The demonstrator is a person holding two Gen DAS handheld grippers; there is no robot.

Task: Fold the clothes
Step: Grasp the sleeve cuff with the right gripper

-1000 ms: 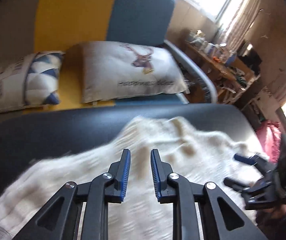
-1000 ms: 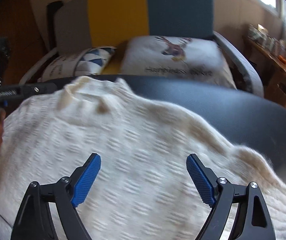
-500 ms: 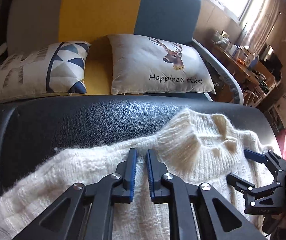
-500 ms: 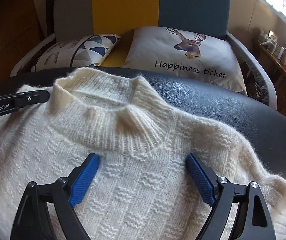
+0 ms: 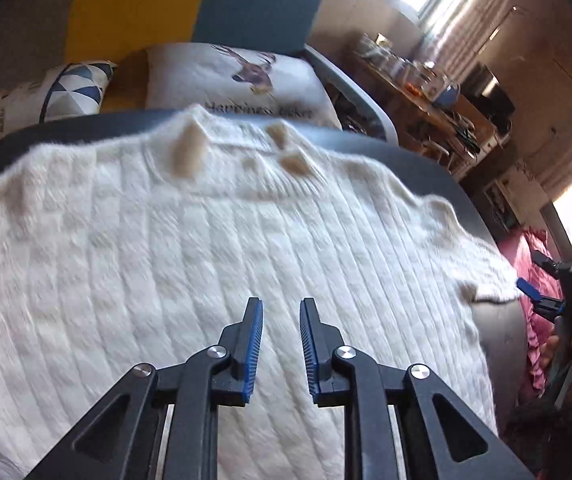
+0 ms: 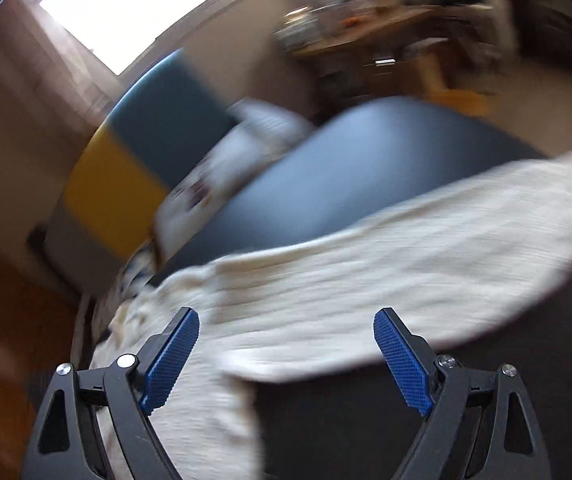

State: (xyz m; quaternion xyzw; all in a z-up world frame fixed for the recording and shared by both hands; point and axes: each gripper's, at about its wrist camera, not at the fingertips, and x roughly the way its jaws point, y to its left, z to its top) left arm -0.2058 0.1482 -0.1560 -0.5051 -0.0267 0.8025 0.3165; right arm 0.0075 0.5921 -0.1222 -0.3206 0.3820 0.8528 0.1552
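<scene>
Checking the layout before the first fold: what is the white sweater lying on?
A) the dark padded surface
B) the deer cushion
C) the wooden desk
A: the white sweater is spread flat over the dark padded surface, with the deer cushion behind it.

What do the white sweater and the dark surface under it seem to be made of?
The sweater looks like a soft knit, probably wool or acrylic: raised vertical ribs, a ribbed neckline, fuzzy halo along its edges, matte cream finish. The dark surface looks like leather or vinyl upholstery: smooth, padded and rounded at the edge, with a soft sheen where window light falls. Which of the two, I cannot tell.
</scene>
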